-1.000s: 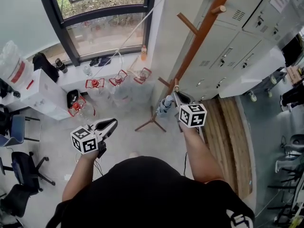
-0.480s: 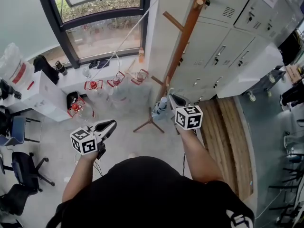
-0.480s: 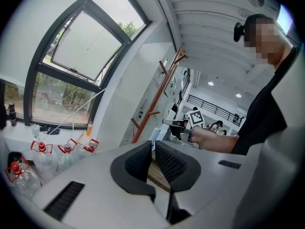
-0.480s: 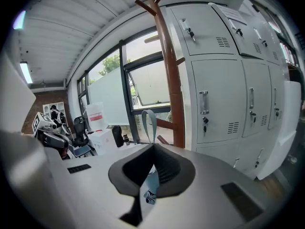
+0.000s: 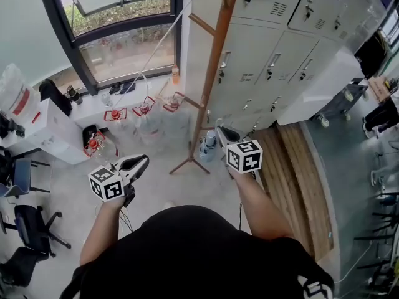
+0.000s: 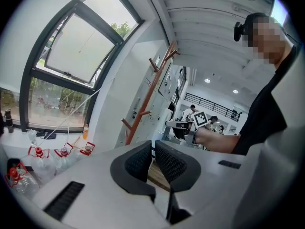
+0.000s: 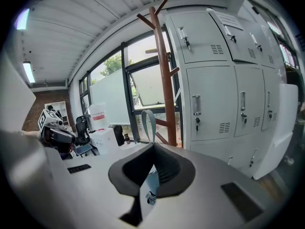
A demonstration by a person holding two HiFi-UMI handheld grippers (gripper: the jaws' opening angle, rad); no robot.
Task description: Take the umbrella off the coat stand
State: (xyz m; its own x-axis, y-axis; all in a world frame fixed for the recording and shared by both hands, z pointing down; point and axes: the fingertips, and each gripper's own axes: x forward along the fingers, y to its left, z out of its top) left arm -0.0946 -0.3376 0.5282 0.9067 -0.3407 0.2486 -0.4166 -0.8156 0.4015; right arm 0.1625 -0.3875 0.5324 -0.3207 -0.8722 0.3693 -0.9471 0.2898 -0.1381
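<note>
Brown wooden coat stand [image 5: 209, 73] runs as a slanted pole thru the head view, w/ pegs up its length & splayed feet at the bottom. Right gripper [image 5: 220, 131] sits just right of the stand's lower pole, approx level w/ its lowest pegs. Its jaws are pressed together, clamped on the pale blue strap [image 7: 147, 120] of the umbrella [image 5: 207, 146]. In the right gripper view the strap's loop sticks up free above the jaw tips, in front of the stand's pole, & the umbrella's pale blue body shows below the pads, btwn the jaws' inner faces. In the head view the folded umbrella hangs under that gripper, just beside the stand's pole & above its feet; can't tell if it touches the stand. Left gripper [image 5: 143, 161] is well apart from the stand, to its left & lower in the head view, held out over the grey floor. Its jaws are nearly together: only a thin slit btwn the ribbed black pads [image 6: 138, 160], nothing in it, touching nothing. Grey lockers [image 5: 280, 55] stand right behind the stand. Dark-framed window [image 5: 118, 36] is to the stand's left, w/ clear water jugs [image 5: 144, 112] w/ red handles on the floor btwn window & the stand's feet. Strip of wood flooring [image 5: 293, 185] lies to the stand's right, at the lockers' foot.
</note>
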